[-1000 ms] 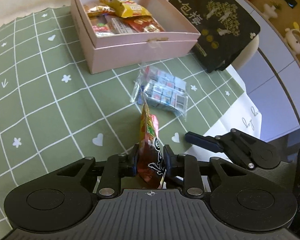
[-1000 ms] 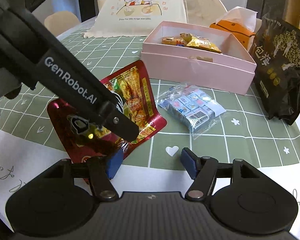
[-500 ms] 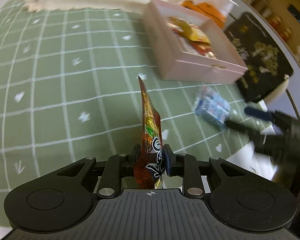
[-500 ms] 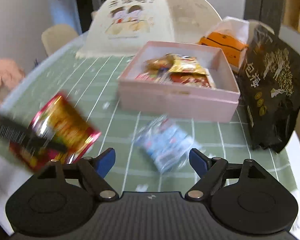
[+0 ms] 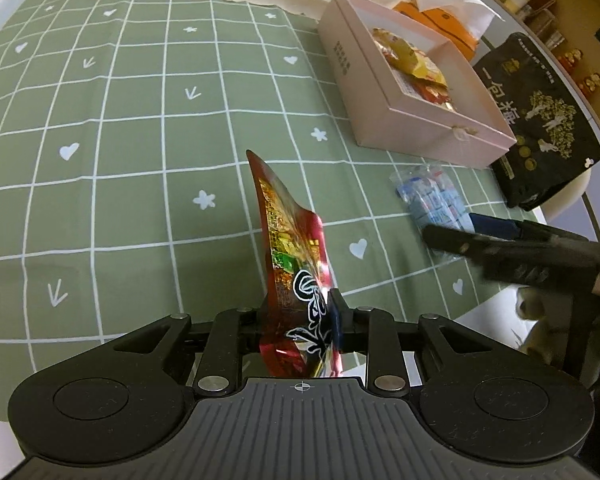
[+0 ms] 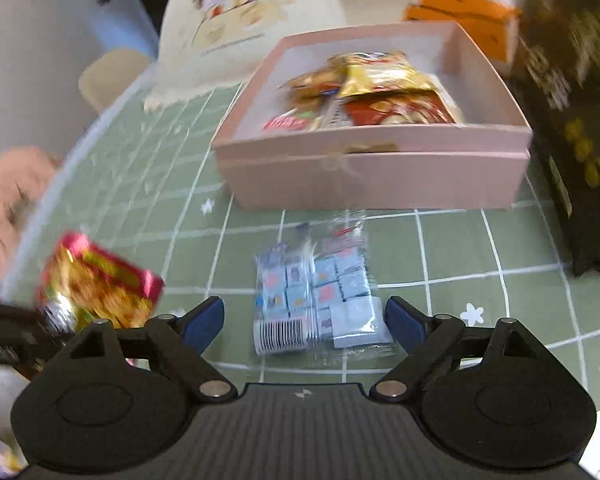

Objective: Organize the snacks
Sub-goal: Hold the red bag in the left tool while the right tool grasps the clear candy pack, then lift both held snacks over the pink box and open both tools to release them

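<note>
My left gripper [image 5: 300,316] clamped on the red snack packet [image 5: 292,248], now carried away from the pink box [image 6: 372,168], my right gripper [image 6: 304,320] opening wider, now straddling the clear candy bag [image 6: 320,292] lying just before that box, pads not touching it.

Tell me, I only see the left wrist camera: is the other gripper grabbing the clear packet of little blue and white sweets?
Observer: Not yet. The right gripper has its jaws opening, and the clear packet of little blue-and-white sweets lies between them with neither pad pressing it.
Operator: Is anything printed on it?
Observer: A barcode, at the end nearest the gripper.
Operator: What's hiding in the pink cardboard box?
Observer: In the pink cardboard box, a red wrapper with white lettering lies by the front wall.
</note>
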The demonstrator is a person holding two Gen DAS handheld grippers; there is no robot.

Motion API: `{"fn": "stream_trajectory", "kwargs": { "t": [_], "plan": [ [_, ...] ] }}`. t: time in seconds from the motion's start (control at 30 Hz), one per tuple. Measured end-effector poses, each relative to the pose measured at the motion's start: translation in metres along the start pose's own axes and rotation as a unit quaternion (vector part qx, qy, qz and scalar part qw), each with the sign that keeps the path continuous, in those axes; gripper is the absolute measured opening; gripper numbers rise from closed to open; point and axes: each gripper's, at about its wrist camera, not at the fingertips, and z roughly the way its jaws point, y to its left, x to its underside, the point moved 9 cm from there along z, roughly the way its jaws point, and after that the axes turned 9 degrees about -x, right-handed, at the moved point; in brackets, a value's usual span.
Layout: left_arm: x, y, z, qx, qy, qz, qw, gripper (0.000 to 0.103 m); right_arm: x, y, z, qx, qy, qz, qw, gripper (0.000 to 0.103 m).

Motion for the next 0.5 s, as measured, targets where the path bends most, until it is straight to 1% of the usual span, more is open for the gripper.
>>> {"fn": "stream_trajectory", "kwargs": {
  "t": [0.13, 0.2, 0.27, 0.4, 0.43, 0.47, 0.5],
  "plan": [
    [0.001, 0.000, 0.000, -0.003, 0.000, 0.002, 1.0000, 0.029, -0.002, 0.006, 0.013, 0.056, -0.009, -0.027, 0.998, 0.093],
    [0.001, 0.001, -0.001, -0.003, 0.000, 0.002, 1.0000, 0.029, -0.006, 0.007, 0.020, 0.075, -0.005, -0.034, 0.997, 0.094],
    [0.002, 0.001, -0.001, -0.004, 0.001, 0.002, 1.0000, 0.029, -0.010, 0.005, 0.024, 0.078, -0.005, -0.033, 0.996, 0.097],
    [0.002, 0.001, -0.001, -0.004, 0.002, 0.003, 1.0000, 0.029, -0.013, 0.004, 0.021, 0.072, 0.009, -0.032, 0.997, 0.096],
    [0.002, 0.001, -0.001, -0.003, 0.002, 0.004, 1.0000, 0.029, -0.014, 0.004, 0.020, 0.074, 0.012, -0.026, 0.997, 0.091],
    [0.002, 0.000, -0.001, -0.004, 0.003, 0.004, 1.0000, 0.030, -0.015, 0.004, 0.018, 0.077, 0.012, -0.024, 0.997, 0.079],
    [0.002, 0.000, 0.000, -0.003, 0.004, 0.006, 1.0000, 0.030, -0.014, 0.006, 0.015, 0.079, 0.015, -0.025, 0.996, 0.071]
  ]
}}
